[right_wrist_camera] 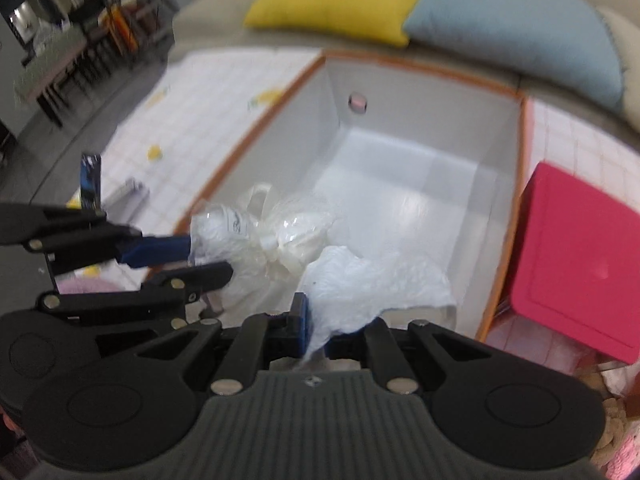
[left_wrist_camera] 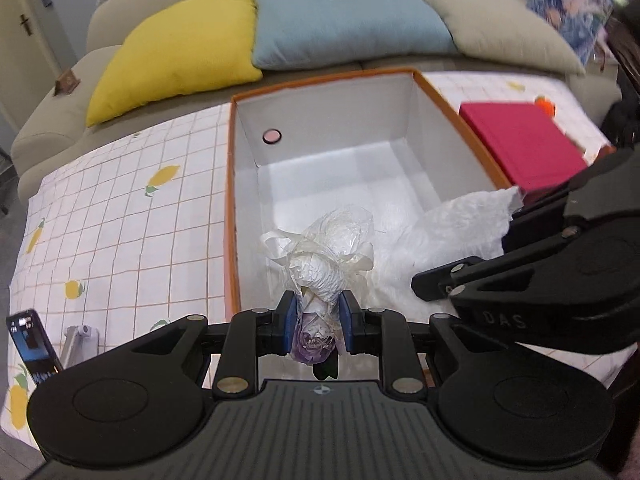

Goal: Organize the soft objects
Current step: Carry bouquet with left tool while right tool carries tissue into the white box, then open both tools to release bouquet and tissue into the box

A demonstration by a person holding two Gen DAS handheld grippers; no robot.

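Note:
My left gripper [left_wrist_camera: 318, 322] is shut on a knotted clear plastic bag [left_wrist_camera: 328, 264] with white and purple soft stuff inside, held over the near end of an orange box [left_wrist_camera: 230, 184] with a white inside. My right gripper [right_wrist_camera: 316, 334] is shut on a crumpled white plastic bag [right_wrist_camera: 372, 284], also over the box's near end [right_wrist_camera: 506, 240]. The white bag shows in the left wrist view [left_wrist_camera: 452, 228], with the right gripper's black body to its right. The knotted bag shows in the right wrist view [right_wrist_camera: 256, 236], held by the left gripper [right_wrist_camera: 188, 258] coming in from the left.
The box stands on a lemon-print checked cloth [left_wrist_camera: 120, 216]. A red lid [left_wrist_camera: 524, 144] lies right of the box. Yellow [left_wrist_camera: 176, 56], blue [left_wrist_camera: 344, 20] and beige [left_wrist_camera: 496, 20] cushions lean on the sofa behind. A phone on a stand [left_wrist_camera: 32, 348] is at the near left.

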